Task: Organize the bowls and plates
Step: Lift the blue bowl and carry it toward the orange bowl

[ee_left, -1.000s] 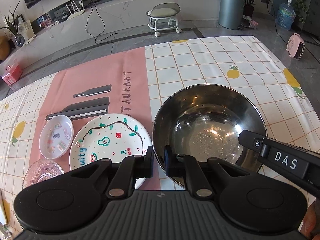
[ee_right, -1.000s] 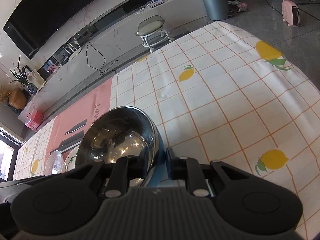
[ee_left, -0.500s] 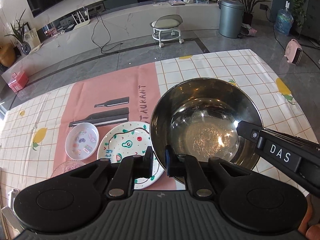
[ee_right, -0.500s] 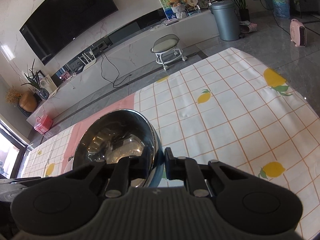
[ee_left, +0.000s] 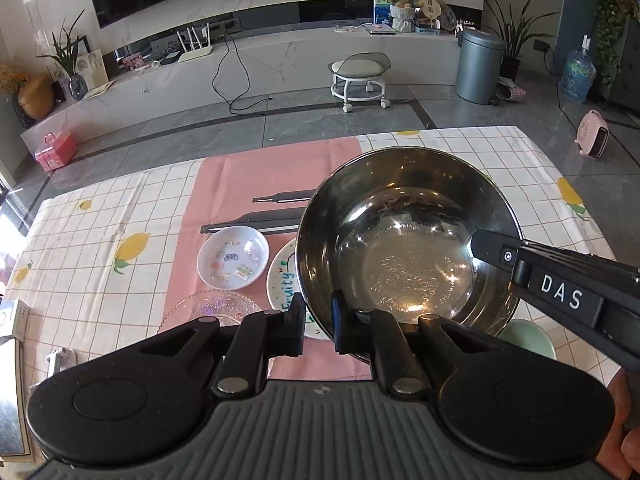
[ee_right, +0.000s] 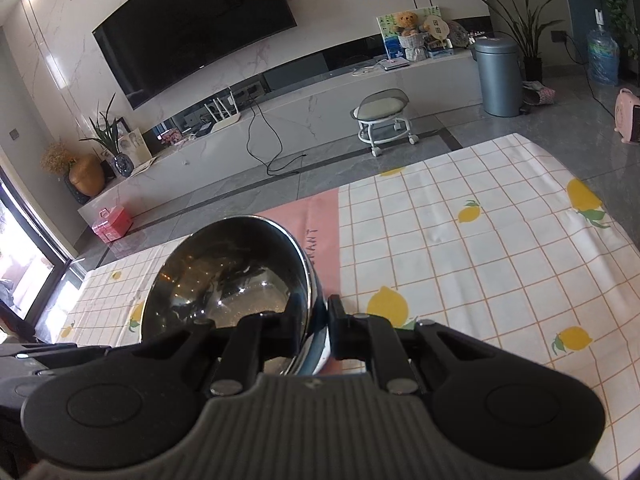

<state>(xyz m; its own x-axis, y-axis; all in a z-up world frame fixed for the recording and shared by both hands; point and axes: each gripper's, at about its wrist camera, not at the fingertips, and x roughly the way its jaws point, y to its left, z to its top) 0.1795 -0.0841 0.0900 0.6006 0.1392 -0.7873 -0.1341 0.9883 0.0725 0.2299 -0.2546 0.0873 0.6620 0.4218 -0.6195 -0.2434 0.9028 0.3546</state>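
Observation:
A large steel bowl [ee_left: 408, 248] hangs in the air above the table, held by both grippers. My left gripper [ee_left: 318, 312] is shut on its near rim, one finger outside the wall and one inside. My right gripper [ee_right: 318, 320] is shut on the bowl's [ee_right: 224, 276] right rim, and its black finger [ee_left: 500, 254] reaches over the edge in the left wrist view. Under the bowl's left side lies a painted white plate [ee_left: 286, 280], partly hidden. A small white bowl [ee_left: 233, 257] with stickers and a clear glass plate [ee_left: 208, 308] lie to its left.
A pale green dish [ee_left: 528, 338] peeks out beneath the steel bowl's right side. The dishes sit on a pink mat [ee_left: 256, 176] with black knife shapes, over a checked lemon tablecloth [ee_right: 480, 264]. A small box [ee_left: 12, 316] sits at the table's left edge.
Both grippers have risen and drawn back with the steel bowl between them. The bowl is now off the table and covers more of the painted plate. The green dish has come into sight.

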